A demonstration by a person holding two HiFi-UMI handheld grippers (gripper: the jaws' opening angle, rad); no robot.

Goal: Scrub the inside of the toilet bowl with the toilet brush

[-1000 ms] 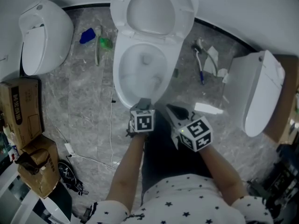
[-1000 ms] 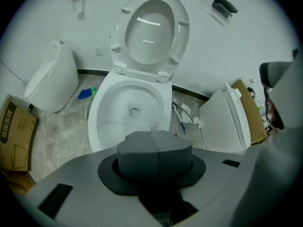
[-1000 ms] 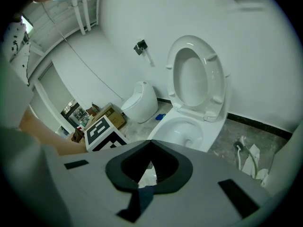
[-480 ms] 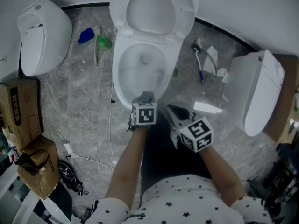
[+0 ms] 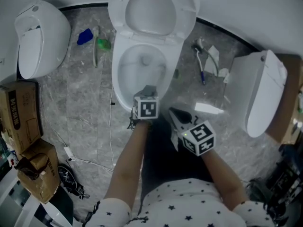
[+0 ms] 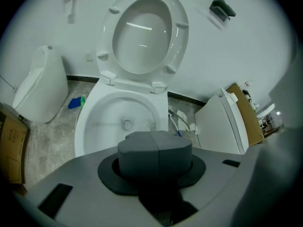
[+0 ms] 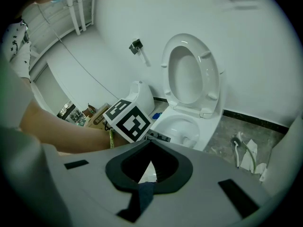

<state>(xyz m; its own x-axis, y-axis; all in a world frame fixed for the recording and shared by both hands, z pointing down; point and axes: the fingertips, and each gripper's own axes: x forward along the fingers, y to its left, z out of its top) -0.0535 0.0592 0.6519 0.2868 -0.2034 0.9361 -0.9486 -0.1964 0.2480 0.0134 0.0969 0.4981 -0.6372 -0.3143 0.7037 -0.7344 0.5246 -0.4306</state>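
Grey marble floor, toilet bowl, left gripper over its rim, jaws pressed together, right gripper jaws seemingly spread.

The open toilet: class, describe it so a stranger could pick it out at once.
Three white fixtures stand on the grey floor along the white wall. The toilet is the middle one, just ahead of the left claw. Only its lid stands raised, bowl exposed.

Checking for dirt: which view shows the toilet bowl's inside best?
The head view: it looks down into the toilet bowl. The left gripper view sees it slantwise, its near part behind the left gripper; the right gripper view shows it small.
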